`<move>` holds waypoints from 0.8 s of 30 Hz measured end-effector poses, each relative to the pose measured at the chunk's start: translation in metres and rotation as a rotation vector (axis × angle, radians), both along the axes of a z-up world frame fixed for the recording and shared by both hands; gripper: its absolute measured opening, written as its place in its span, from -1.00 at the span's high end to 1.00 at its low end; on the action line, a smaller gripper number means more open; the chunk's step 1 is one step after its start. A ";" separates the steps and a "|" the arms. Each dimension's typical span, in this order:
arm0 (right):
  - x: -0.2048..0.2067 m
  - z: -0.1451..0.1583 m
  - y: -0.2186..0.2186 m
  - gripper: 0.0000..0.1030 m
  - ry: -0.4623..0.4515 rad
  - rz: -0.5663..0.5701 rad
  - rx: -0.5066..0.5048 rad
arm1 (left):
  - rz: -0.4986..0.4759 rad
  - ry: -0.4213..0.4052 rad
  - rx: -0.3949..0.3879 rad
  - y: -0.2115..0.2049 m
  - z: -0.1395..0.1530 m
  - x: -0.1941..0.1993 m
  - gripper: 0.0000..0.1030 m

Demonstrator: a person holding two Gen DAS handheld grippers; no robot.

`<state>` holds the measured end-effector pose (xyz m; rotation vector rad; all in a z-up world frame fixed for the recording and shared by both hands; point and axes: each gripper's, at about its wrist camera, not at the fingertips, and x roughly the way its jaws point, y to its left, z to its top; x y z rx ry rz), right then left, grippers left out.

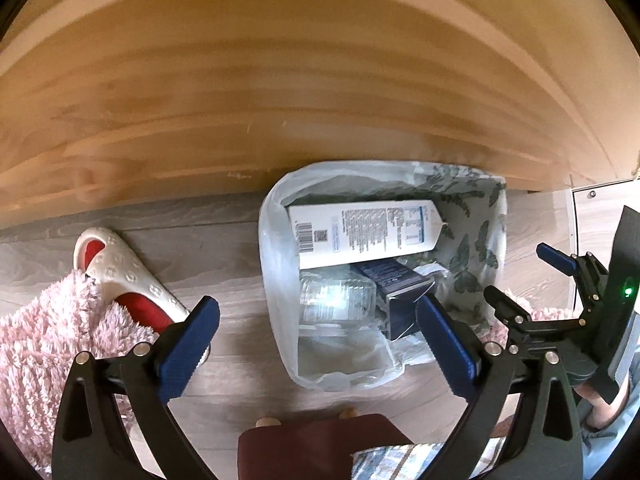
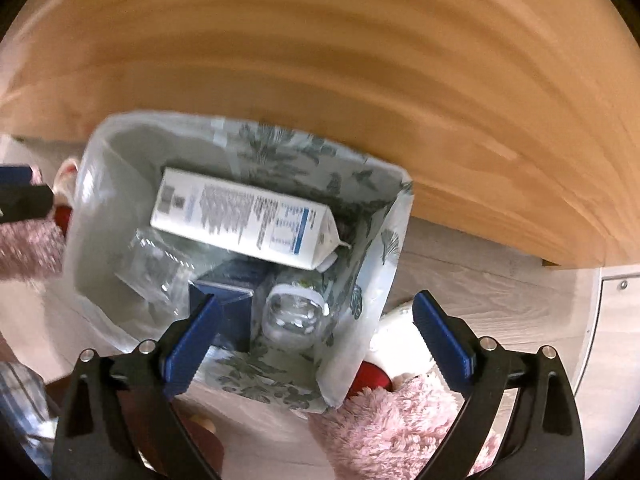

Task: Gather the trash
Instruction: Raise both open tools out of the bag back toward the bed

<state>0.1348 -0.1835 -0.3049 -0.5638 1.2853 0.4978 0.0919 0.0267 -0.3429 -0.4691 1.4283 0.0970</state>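
An open bag [image 1: 276, 248] with a leaf print stands on the floor against a wooden panel. It also shows in the right wrist view [image 2: 96, 200]. Inside lie a white carton [image 1: 360, 232] [image 2: 244, 220], a dark blue box [image 1: 396, 284] [image 2: 232, 300], clear plastic packaging [image 1: 336, 304] [image 2: 156, 268] and a clear bottle [image 2: 296, 316]. My left gripper [image 1: 318, 344] hovers above the bag, open and empty. My right gripper [image 2: 316, 340] is open and empty above the bag; it also shows in the left wrist view [image 1: 524, 276].
A white and red slipper [image 1: 128, 276] lies left of the bag, partly under a pink fluffy rug [image 1: 44, 352]. Another slipper [image 2: 400, 328] and pink rug [image 2: 404, 424] lie right of it. A wooden panel [image 1: 280, 100] stands behind. Grey wood floor [image 1: 224, 240] surrounds the bag.
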 end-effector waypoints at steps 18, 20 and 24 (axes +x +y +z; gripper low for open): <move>-0.006 0.067 -0.027 -0.78 -0.157 -0.157 0.254 | -0.014 -0.200 0.016 -0.004 0.053 -0.012 -0.85; -0.007 0.074 -0.029 -0.78 -0.178 -0.163 0.273 | -0.013 -0.216 0.022 -0.004 0.057 -0.014 -0.85; -0.011 0.083 -0.032 -0.78 -0.224 -0.177 0.307 | -0.014 -0.245 0.025 -0.004 0.065 -0.015 -0.85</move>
